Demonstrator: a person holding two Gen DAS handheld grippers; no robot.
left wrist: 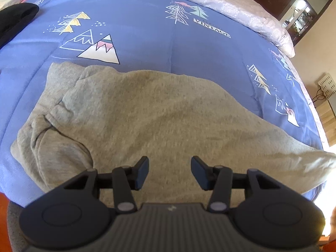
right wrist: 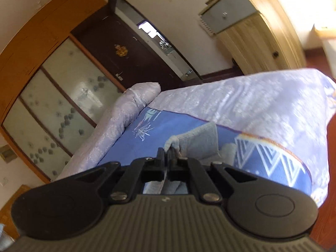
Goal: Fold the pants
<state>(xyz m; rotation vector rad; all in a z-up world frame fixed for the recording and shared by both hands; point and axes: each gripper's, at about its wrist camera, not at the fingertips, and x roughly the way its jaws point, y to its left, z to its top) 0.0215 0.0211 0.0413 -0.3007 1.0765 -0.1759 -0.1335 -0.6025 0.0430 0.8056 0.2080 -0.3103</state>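
Note:
Grey sweatpants (left wrist: 151, 113) lie spread on a blue patterned quilt (left wrist: 136, 31), the ribbed waistband at the left (left wrist: 61, 77) and a leg running off to the right. My left gripper (left wrist: 169, 173) is open and empty, hovering just above the near part of the pants. In the right wrist view my right gripper (right wrist: 167, 153) is shut on a grey ribbed cuff of the pants (right wrist: 197, 140), holding it lifted above the quilt (right wrist: 130, 142). The view is tilted.
A black garment (left wrist: 16, 19) lies at the quilt's far left. A pale lilac cover (right wrist: 262, 109) edges the bed. A dark door (right wrist: 134, 61), a glass-panelled wardrobe (right wrist: 56, 96) and a wooden cabinet (right wrist: 252, 33) stand beyond the bed.

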